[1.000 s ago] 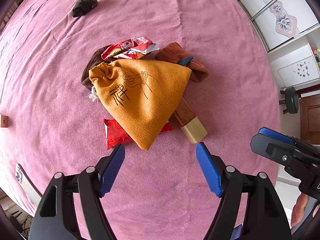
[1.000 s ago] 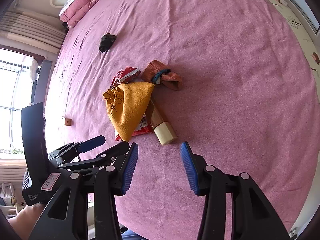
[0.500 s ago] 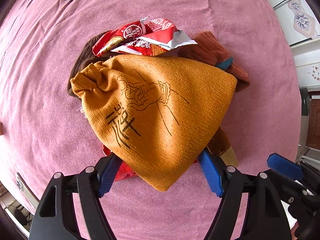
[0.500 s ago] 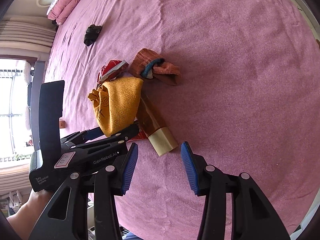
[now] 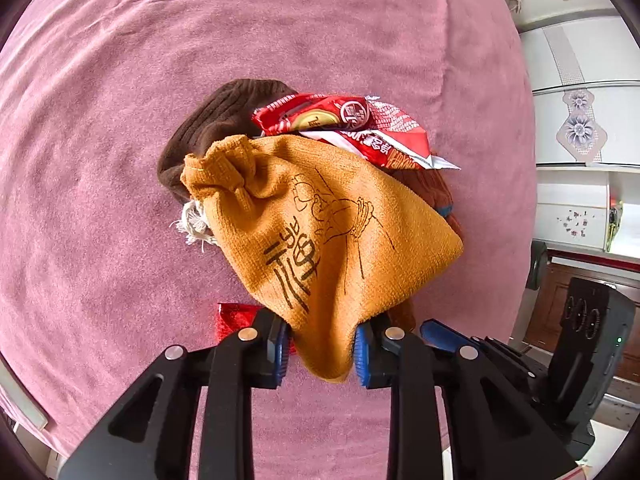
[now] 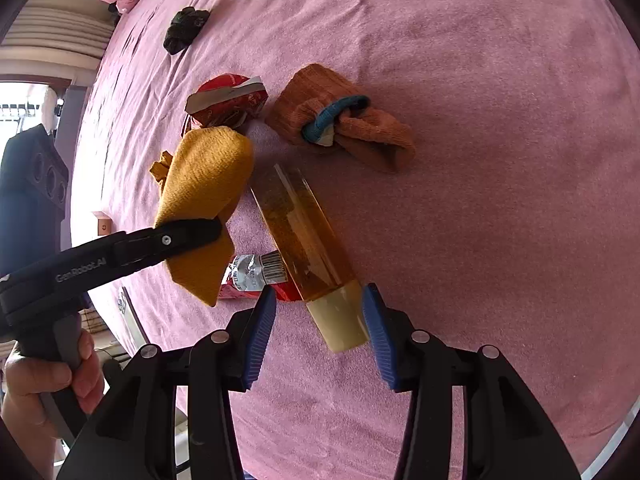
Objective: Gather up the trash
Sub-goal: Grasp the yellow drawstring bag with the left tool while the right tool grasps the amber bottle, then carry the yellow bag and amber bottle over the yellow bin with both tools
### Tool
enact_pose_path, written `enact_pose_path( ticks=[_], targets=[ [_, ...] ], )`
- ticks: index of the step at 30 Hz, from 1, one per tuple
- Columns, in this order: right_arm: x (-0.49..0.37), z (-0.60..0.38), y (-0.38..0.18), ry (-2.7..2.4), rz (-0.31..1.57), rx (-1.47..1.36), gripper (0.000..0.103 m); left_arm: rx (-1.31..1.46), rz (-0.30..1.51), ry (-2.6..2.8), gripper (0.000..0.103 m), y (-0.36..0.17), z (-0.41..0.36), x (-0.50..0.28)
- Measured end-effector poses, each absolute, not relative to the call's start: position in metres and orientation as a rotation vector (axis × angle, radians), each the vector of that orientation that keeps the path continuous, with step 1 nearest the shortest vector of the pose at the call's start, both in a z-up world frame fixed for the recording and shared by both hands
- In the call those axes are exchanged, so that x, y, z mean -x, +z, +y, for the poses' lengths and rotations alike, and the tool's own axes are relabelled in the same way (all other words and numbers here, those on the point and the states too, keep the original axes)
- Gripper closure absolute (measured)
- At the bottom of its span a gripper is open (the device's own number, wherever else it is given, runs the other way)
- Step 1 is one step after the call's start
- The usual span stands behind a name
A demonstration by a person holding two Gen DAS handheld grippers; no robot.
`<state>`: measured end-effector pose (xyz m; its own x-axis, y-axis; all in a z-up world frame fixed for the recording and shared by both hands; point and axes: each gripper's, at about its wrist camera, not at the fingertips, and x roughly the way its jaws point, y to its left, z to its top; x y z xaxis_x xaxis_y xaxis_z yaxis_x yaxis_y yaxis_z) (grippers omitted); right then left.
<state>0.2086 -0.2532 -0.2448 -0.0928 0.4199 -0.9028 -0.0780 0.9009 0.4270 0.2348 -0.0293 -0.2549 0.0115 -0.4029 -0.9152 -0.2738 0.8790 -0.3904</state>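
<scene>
We had the left gripper pinched on the bottom corner of the mustard drawstring pouch; its jaws had just been closing, and the cloth bunched between the blue pads. The pouch lay mid-bed on the pink bedspread, its puckered mouth pointing away from us, over a pile of clutter. The right gripper stood partly spread and empty, its pads flanking the cream cap of the amber bottle without touching it.

To do this step well, we judged the pouch should be lifted slowly by that corner so nothing rides up with it, and the right gripper should wait until the cloth has cleared the wrappers before it reaches in. A corner pinch on soft fabric can slip, so a firm squeeze seemed wise.

The trash itself looked crinkly and light: a red snack wrapper with a torn silver edge rested just behind the pouch, partly on a brown knitted item, and a second red wrapper with a barcode lay under the pouch's corner, touching the bottle. How much of it stayed pinned beneath the bottle we could not tell. An orange rolled cloth sat nearby.
</scene>
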Motion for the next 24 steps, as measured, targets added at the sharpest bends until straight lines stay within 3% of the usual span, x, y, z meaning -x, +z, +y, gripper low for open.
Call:
enact_pose_path(
  ticks=[11, 24],
  targets=[
    [-0.218, -0.227, -0.266, 0.391, 1.654, -0.14, 0.064, 0.537, 1.565, -0.12, 0.078, -0.233, -0.022, -0.216],
    [-0.161, -0.288, -0.228, 0.393, 1.653, -0.407, 0.071, 0.467, 1.559, -0.191, 0.078, -0.204, -0.076, -0.175]
  ],
)
